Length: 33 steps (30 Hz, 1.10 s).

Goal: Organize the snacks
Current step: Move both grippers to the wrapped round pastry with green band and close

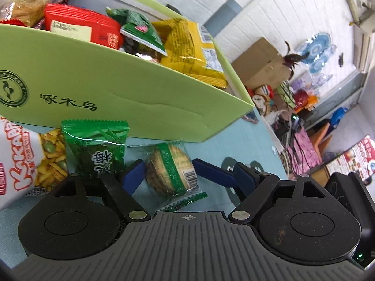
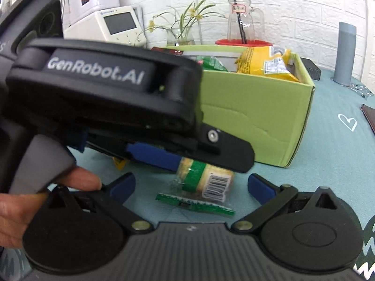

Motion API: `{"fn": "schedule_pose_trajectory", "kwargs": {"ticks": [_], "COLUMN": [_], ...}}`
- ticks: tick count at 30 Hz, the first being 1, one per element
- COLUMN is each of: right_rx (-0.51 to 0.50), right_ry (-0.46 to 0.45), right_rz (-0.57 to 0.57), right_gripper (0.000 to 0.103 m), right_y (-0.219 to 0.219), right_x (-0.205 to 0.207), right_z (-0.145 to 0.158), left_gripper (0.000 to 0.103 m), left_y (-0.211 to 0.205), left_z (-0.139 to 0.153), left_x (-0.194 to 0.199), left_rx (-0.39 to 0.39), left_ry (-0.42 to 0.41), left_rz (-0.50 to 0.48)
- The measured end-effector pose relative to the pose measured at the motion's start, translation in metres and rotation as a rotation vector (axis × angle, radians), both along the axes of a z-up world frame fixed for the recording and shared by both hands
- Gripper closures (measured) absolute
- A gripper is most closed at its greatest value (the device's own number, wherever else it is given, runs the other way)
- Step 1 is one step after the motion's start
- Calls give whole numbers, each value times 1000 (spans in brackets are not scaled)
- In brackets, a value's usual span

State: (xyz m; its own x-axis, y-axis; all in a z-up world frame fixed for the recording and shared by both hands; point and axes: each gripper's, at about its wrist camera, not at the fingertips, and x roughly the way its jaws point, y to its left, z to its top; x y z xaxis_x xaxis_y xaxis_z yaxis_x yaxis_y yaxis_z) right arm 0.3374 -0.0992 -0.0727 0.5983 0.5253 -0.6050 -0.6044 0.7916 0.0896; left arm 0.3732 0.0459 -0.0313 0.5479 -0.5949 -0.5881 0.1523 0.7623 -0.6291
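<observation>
A round cake [image 1: 171,171] in a clear wrapper with a green band lies on the teal tablecloth in front of the green cardboard box [image 1: 93,93]. My left gripper [image 1: 166,171] is open, its blue pads [image 1: 133,175] close on either side of the cake; I see no firm press. In the right wrist view the same cake [image 2: 206,180] sits just ahead of my right gripper [image 2: 192,187], which stands wide open. The left gripper's body [image 2: 105,93] crosses that view from the left. The box [image 2: 257,117] holds red [image 1: 82,25], green [image 1: 140,32] and yellow [image 1: 192,46] packets.
A green plum packet [image 1: 96,147] and a white chip bag [image 1: 18,164] lie left of the cake. Behind the box stand a red basin [image 2: 241,42], a glass jar [image 2: 243,23], a vase [image 2: 180,35] and a grey cylinder [image 2: 346,53]. A person's fingers [image 2: 46,199] hold the left gripper's trigger.
</observation>
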Motion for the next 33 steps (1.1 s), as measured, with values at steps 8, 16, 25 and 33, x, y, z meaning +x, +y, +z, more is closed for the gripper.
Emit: {"fn": "schedule_pose_trajectory", "kwargs": {"ticks": [8,16,25,33], "right_rx": [1,6,-18,-56], "right_ry": [0,17,-80,-10], "right_rz": [33,101,25,19], "right_gripper": [1,1,1,1], "right_y": [2,13,16,20], "right_x": [-5,-62,-105,-85], "right_z": [1,0,7,-1], "left_gripper": [33,33,22,30], "left_y": [-4,12,19,14], "left_z": [7,8,18,7], "left_x": [-7,-82,-121,-115], "left_rx": [21,57,119,122], "left_ry": [12,38,-14,0], "left_rz": [-45,4,91,75]}}
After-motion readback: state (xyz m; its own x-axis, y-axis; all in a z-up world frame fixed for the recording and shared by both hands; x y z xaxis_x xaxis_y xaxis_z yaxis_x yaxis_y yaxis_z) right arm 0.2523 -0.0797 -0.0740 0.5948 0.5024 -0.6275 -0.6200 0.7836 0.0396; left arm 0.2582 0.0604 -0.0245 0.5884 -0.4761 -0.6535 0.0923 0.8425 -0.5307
